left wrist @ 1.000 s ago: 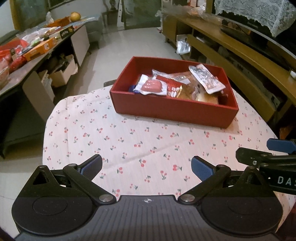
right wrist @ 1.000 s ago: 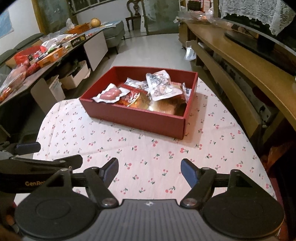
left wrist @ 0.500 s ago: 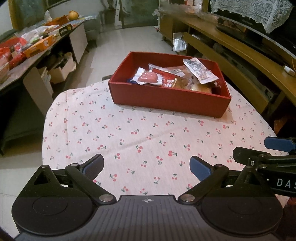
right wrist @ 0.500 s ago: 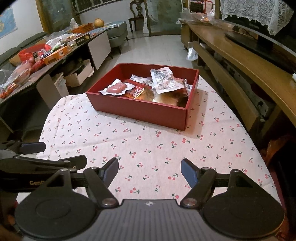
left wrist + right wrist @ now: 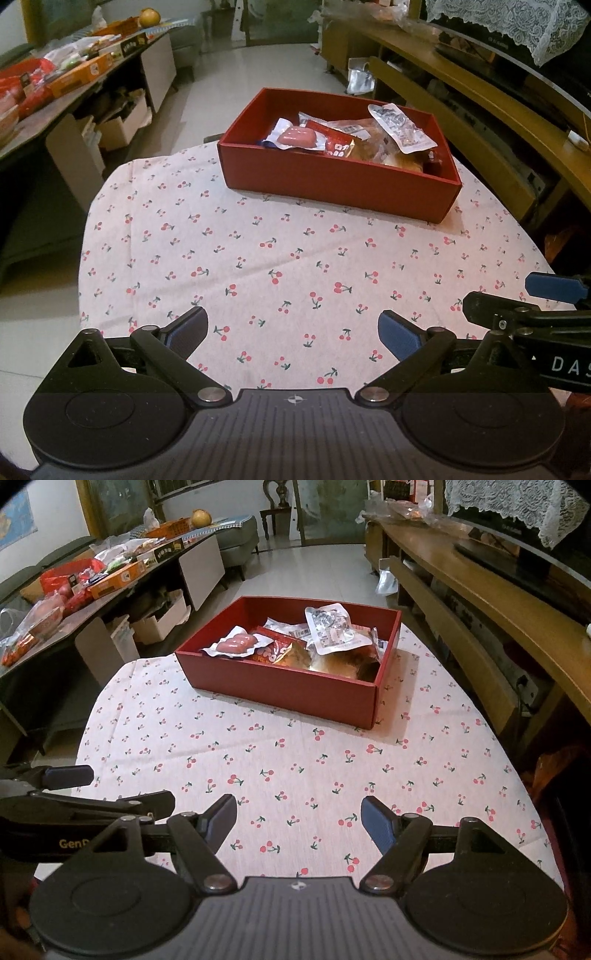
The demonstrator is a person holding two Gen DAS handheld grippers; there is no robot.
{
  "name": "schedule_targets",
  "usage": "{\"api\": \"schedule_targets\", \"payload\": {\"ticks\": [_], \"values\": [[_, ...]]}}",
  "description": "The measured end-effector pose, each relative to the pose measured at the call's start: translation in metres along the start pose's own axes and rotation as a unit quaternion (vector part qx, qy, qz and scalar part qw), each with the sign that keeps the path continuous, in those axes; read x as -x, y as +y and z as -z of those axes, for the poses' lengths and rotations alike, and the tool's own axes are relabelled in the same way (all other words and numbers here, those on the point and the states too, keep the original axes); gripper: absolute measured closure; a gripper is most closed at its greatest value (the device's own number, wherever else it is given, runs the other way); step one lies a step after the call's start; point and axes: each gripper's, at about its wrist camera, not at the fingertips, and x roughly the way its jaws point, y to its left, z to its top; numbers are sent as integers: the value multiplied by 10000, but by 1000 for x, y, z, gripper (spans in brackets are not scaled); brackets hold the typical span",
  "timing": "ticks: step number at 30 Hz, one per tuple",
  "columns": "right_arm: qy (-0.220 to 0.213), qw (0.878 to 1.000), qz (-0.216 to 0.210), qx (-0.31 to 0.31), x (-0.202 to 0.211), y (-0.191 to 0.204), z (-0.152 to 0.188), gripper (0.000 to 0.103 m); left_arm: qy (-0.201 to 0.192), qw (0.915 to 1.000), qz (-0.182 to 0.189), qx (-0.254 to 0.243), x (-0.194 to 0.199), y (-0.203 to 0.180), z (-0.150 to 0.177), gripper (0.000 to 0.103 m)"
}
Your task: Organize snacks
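Snacks [image 5: 343, 136] sit packed in the red box [image 5: 332, 181] at the far side of your table, all in wrappers whose print is too small to read. The only writing you can make out is on the tools: white letters "DAS" on the right gripper's body in the left view, and "GenD" on the left gripper's body in the right view.

Your left gripper [image 5: 291, 328] hovers over the near edge of the table, fingers spread wide with nothing between them. Your right gripper [image 5: 299, 818] is just beside it to the right, likewise spread and empty. The box lies well apart from both, ahead of them, and turned at a slant.

You are working on a tablecloth [image 5: 295, 757] of pale fabric printed with small red cherries. To the left stands a long dark side table [image 5: 74, 602] crowded with boxes, bags and a round yellow fruit [image 5: 201, 517]. To the right runs a wooden cabinet [image 5: 498, 602] with a lace cloth [image 5: 517, 502] draped at its far end.
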Motion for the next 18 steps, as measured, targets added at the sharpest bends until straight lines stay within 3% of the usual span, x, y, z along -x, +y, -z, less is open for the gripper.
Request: {"api": "schedule_targets", "payload": {"ticks": [18], "values": [[14, 10000, -4, 21, -1, 1, 3, 12, -22, 10000, -51, 12, 2, 0, 4, 3]]}}
